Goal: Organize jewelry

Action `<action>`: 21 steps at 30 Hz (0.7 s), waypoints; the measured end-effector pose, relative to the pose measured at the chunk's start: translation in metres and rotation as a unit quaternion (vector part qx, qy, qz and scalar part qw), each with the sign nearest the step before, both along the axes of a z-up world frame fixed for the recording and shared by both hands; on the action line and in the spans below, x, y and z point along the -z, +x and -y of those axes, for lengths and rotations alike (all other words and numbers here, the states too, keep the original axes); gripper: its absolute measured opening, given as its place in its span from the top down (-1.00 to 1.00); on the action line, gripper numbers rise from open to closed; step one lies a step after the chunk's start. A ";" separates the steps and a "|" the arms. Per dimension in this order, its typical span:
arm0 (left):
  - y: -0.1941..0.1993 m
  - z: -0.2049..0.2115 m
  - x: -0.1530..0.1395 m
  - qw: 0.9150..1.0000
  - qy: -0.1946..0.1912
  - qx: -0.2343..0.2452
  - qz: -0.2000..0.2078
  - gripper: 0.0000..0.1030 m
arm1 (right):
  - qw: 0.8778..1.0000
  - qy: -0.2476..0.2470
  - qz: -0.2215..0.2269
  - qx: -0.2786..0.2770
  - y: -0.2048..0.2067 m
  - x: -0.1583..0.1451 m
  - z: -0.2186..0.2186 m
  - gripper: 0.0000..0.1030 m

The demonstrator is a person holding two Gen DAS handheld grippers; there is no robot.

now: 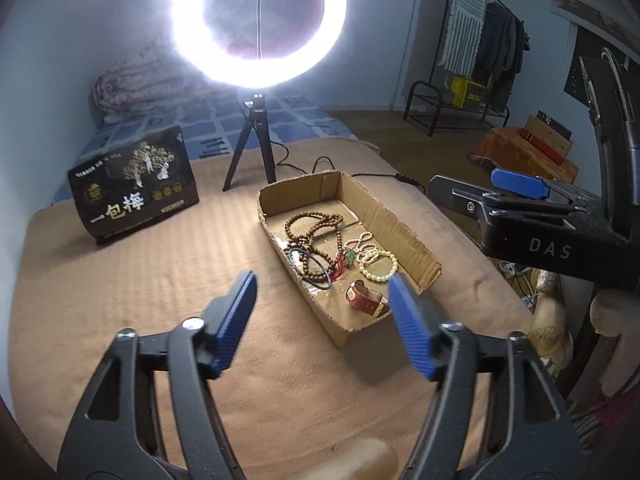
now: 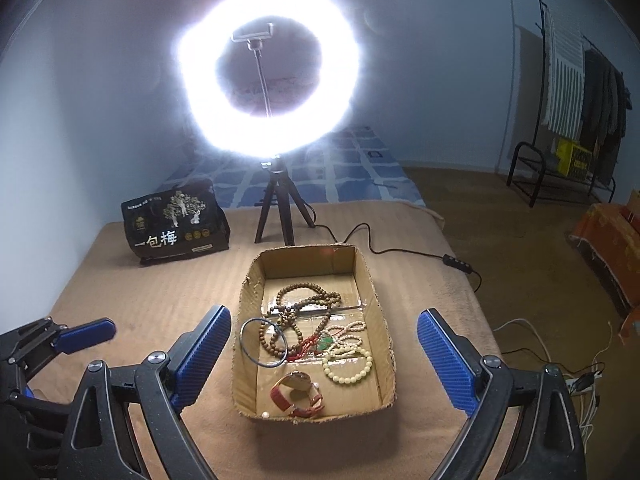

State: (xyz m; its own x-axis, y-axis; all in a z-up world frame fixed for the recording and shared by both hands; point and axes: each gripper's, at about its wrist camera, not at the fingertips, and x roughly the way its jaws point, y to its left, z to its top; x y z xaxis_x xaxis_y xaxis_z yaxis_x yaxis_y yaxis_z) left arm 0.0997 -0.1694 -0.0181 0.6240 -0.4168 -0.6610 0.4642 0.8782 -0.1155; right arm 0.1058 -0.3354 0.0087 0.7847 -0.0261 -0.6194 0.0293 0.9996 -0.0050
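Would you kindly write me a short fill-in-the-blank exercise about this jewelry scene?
1. The jewelry lies inside a ____ box.
2. The watch has a ____ strap.
3. Both grippers, left and right, have their jaws ____.
4. Behind the box stands a lit ____ light on a tripod.

Missing words: cardboard; red; open; ring

Open-topped cardboard box (image 2: pixel 376 300), unobstructed above

The left gripper (image 1: pixel 322 308) hangs with its blue pads spread wide above the tan blanket (image 1: pixel 120 280). At one o'clock from it sits the cardboard tray (image 1: pixel 404 224), holding brown bead strands (image 1: pixel 316 236), cream bead bracelets (image 1: pixel 376 264), a blue bangle (image 1: pixel 310 270) and a red watch (image 1: pixel 368 300). The right gripper (image 1: pixel 520 192) shows at three o'clock.
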 end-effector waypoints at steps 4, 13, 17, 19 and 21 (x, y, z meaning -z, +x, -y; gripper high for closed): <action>-0.022 -0.007 -0.011 1.000 0.002 0.004 0.021 -0.44 | 1.000 -0.013 0.017 0.006 -0.019 -0.008 -0.007 -0.97; -0.055 -0.019 -0.025 0.998 0.014 0.007 0.062 -0.71 | 0.998 -0.041 0.048 0.020 -0.055 -0.016 -0.024 -0.99; -0.064 -0.022 -0.026 0.998 0.011 0.007 0.068 -0.91 | 0.998 -0.027 0.055 0.029 -0.062 -0.016 -0.024 -0.99; -0.065 -0.021 -0.026 0.997 0.014 0.008 0.069 -0.91 | 0.997 -0.026 0.058 0.032 -0.066 -0.016 -0.025 -0.99; -0.065 -0.020 -0.024 0.997 0.019 0.008 0.069 -0.92 | 0.997 -0.027 0.059 0.033 -0.068 -0.015 -0.024 -0.99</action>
